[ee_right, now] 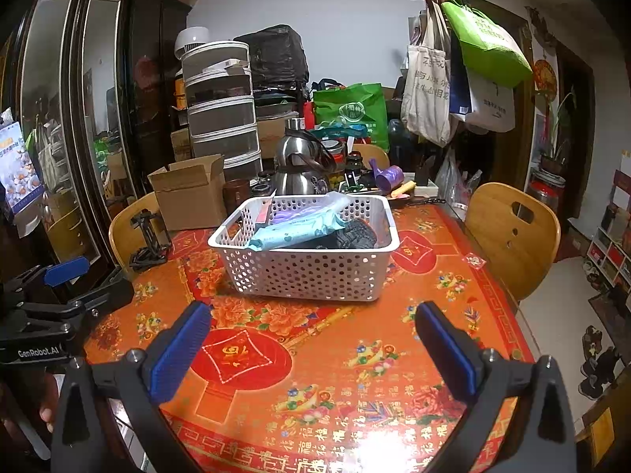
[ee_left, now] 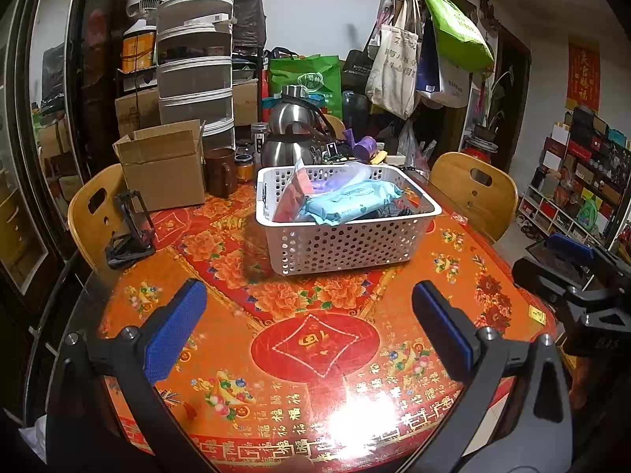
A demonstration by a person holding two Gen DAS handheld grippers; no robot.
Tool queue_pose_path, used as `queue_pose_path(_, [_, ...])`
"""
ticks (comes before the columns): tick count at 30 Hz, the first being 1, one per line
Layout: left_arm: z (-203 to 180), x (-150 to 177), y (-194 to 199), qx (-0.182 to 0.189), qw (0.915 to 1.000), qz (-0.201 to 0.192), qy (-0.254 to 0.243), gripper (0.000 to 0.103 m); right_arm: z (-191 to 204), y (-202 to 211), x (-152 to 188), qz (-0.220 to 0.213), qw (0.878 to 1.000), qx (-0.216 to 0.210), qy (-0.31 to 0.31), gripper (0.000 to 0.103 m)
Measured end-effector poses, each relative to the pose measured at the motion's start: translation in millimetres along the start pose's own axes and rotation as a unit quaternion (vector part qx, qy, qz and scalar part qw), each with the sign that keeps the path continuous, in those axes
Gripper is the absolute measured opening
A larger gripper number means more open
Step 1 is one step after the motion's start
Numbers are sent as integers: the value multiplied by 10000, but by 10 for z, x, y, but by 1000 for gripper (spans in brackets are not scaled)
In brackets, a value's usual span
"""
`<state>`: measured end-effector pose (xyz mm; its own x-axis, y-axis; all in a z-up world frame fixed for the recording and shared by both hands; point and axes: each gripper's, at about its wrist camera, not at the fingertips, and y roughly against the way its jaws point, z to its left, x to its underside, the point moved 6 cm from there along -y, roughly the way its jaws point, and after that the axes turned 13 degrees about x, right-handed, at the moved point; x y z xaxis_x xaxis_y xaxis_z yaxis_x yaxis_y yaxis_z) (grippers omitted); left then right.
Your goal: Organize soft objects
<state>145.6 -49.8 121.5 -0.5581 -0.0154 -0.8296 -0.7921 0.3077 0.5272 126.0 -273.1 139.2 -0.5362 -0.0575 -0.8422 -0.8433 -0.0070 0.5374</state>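
Both tools hang over the near edge of the red-and-orange patterned tablecloth (ee_right: 315, 354), left gripper (ee_left: 309, 327) and right gripper (ee_right: 313, 345) spread wide and empty, probably poised to reach. Beyond, the white perforated plastic basket (ee_right: 315, 272) holds a pale blue soft wipes pack (ee_right: 292, 232), lying lengthwise left-to-right, beside dark folded fabric (ee_right: 355, 234).

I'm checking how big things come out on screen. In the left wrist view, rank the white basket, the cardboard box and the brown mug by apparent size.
1. white basket, though it stands nearest the camera.
2. cardboard box, farther back.
3. brown mug, clearly smallest, right beside the box.
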Motion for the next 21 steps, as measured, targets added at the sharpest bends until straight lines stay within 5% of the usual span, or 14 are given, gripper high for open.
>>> queue_pose_path(21, [-11,20,-57,-2,10000,49,-36,103,-4,-10,25,24,10000,-5,2,103])
